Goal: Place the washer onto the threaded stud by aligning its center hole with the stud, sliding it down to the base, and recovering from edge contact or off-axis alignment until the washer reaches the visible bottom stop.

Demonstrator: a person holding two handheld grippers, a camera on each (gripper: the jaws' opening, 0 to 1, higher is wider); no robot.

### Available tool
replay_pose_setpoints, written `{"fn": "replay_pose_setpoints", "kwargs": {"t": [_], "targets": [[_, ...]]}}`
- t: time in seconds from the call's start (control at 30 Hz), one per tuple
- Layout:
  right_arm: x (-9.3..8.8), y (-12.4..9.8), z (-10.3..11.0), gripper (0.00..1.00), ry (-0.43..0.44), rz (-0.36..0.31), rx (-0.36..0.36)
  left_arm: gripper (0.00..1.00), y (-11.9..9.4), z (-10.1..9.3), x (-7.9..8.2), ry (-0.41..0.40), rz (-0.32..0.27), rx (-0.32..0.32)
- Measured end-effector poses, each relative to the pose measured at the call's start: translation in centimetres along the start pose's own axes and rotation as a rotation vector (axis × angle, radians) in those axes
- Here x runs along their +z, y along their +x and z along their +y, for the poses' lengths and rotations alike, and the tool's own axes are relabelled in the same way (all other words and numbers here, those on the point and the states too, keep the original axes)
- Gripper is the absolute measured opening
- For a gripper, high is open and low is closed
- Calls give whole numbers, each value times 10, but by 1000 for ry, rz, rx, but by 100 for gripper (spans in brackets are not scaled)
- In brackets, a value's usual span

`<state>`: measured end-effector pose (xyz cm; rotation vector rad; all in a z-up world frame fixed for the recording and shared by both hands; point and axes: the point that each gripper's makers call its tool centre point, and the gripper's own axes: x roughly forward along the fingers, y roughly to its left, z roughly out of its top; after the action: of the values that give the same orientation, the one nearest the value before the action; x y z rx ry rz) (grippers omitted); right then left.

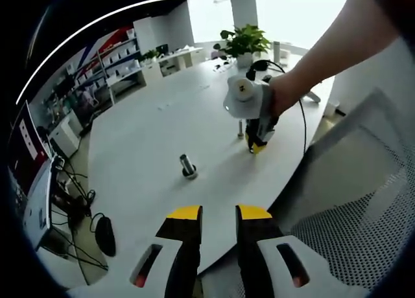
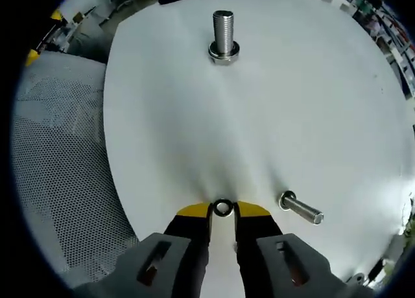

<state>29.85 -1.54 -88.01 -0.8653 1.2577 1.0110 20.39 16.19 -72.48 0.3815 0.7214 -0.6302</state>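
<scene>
Right tongs (image 2: 222, 210): the yellow-tipped jaws are closing on the washer (image 2: 222, 207), which is sitting edge-on between the tips with its hole showing; in the left gripper view these tongs (image 1: 257, 144) are pointing down at the surface (image 1: 149, 136) with a hand (image 1: 282, 94) wrapping around them.
Washer: it is being held well short of the threaded stud (image 2: 224, 34), low over the white surface (image 2: 272, 110).
Threaded stud: it is standing upright on its hex base, far ahead of the washer; in the left gripper view it (image 1: 188, 166) is standing between the two pairs of tongs.
Loose bolt (image 2: 300, 208): it is lying on its side just to the right of the washer, head toward the tongs.
Left tongs (image 1: 219, 213): the jaws are standing slightly apart with nothing between them, hovering near the surface edge, well back from the stud.
Mesh chair (image 2: 58, 162): it is standing beside the surface, left of the washer.
Potted plant (image 1: 243, 42): it is sitting at the far end of the surface, beyond the stud.
</scene>
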Motion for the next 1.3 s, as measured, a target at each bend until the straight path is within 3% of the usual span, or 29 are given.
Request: {"fn": "replay_pose_setpoints", "kwargs": {"t": [0.2, 0.27, 0.37, 0.53, 0.63, 0.8, 0.93, 1.3], "targets": [[0, 1, -2, 14, 4, 41, -12, 18, 0, 0, -1, 0, 4, 1], [0, 1, 2, 18, 54, 59, -14, 18, 0, 1, -1, -4, 4, 1], [-1, 0, 6, 23, -39, 80, -36, 18, 0, 1, -1, -5, 6, 1], [-4, 0, 2, 21, -50, 51, -4, 18, 0, 1, 0, -6, 0, 1], [-4, -1, 1, 20, -9, 19, 6, 18, 0, 1, 0, -8, -1, 2], [-9, -2, 2, 21, -32, 29, -5, 18, 0, 1, -1, -5, 7, 2], [-8, -2, 0, 20, 34, -17, -20, 18, 0, 1, -1, -5, 3, 2], [-7, -1, 1, 20, -19, 26, -30, 18, 0, 1, -2, -4, 8, 5]]}}
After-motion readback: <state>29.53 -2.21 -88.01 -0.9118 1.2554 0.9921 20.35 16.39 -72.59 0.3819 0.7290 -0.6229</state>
